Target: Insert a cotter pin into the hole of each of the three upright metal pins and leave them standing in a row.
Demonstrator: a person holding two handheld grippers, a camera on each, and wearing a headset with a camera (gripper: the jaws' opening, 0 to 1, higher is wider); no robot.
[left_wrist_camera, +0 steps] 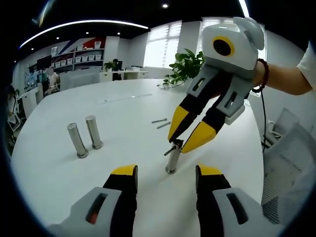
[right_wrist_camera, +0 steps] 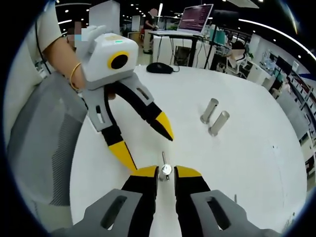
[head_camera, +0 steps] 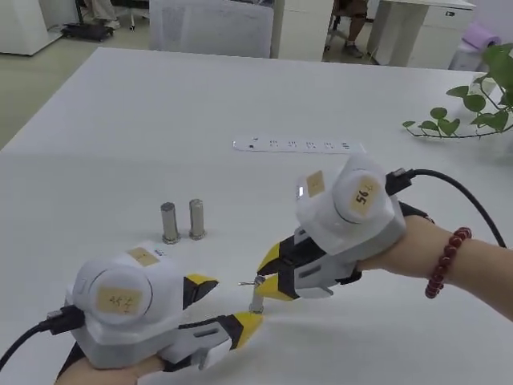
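Though left hand-held gripper (head_camera: 234, 301) spread, right hand-held gripper (head_camera: 271, 278) tight on cotter pin (head_camera: 247, 283), bare table (head_camera: 120, 144) around.

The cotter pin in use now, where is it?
In the head view the cotter pin sticks out sideways from the top of the nearest metal pin, held by the right gripper, nearer than the two other metal pins.

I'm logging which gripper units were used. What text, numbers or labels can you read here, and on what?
"56": handwritten on the round sticker on the right gripper; a mark after it is unclear.
Second sticker, on the left gripper: two handwritten digits, too blurred to read.
Power strip markings: too small to read.
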